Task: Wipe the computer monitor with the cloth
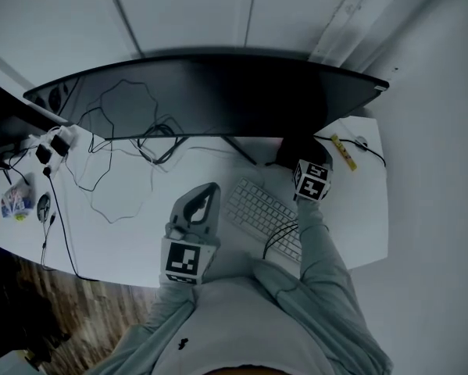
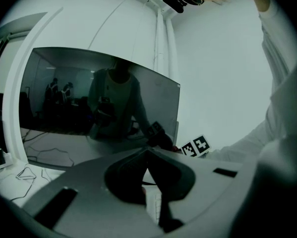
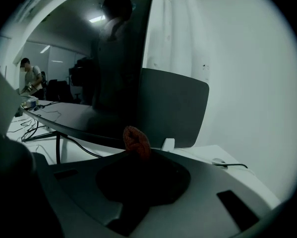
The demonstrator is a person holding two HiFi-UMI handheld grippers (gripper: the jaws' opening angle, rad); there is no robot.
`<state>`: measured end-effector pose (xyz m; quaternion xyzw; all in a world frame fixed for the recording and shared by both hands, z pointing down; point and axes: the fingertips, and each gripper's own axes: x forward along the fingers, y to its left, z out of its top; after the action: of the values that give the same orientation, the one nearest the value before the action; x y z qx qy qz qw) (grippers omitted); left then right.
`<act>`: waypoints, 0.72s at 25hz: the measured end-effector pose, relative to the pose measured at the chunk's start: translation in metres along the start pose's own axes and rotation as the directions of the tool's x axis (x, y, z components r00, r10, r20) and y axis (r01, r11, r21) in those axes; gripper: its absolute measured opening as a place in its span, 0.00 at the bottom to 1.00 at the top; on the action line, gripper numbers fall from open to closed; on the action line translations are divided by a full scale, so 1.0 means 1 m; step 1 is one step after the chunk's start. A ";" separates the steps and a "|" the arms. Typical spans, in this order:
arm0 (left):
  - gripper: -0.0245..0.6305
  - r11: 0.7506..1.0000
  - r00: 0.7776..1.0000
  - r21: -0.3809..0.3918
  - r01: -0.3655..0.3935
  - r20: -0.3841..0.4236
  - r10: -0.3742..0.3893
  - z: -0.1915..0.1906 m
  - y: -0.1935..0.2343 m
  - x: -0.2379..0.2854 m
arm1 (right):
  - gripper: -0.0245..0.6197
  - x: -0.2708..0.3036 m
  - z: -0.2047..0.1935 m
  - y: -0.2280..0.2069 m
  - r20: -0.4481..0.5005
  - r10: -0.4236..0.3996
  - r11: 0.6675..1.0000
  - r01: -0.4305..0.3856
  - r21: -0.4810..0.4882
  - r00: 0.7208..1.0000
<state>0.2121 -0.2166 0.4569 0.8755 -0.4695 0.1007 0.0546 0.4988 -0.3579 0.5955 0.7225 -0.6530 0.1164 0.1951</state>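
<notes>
A wide curved monitor (image 1: 218, 92) with a dark screen stands across the back of the white desk (image 1: 124, 233). My right gripper (image 1: 302, 162) is at the monitor's lower right corner. In the right gripper view it (image 3: 137, 152) is shut on an orange-red cloth (image 3: 136, 140), a fold of which pokes up between the jaws just short of the screen (image 3: 173, 108). My left gripper (image 1: 208, 190) hovers over the desk's middle, pointed at the screen (image 2: 103, 98). Its jaws (image 2: 148, 153) meet at the tips with nothing between them.
A white keyboard (image 1: 265, 209) lies between the two grippers, a cable running off its near side. Loose black cables (image 1: 124, 131) and plugs (image 1: 54, 143) sprawl over the left of the desk. A yellow item (image 1: 343, 152) lies at the far right, by the wall.
</notes>
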 end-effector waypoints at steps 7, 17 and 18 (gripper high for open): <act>0.07 1.000 1.000 0.010 0.017 0.007 -0.017 0.006 -0.005 0.004 | 0.09 -0.005 0.010 0.003 0.038 0.052 0.996 -0.049 -0.068 0.998; 0.07 1.000 0.999 0.022 -0.001 0.045 0.000 0.020 -0.003 -0.014 | 0.09 -0.026 0.049 -0.001 0.119 0.078 0.994 -0.067 -0.090 0.990; 0.07 1.000 0.999 0.011 -0.006 0.048 0.005 0.022 -0.004 -0.016 | 0.09 -0.029 0.053 -0.001 0.127 0.084 0.993 -0.073 -0.092 0.988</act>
<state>0.2092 -0.2058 0.4321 0.8766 -0.4725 0.0825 0.0383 0.4920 -0.3550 0.5357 0.6932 -0.6966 0.0480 0.1785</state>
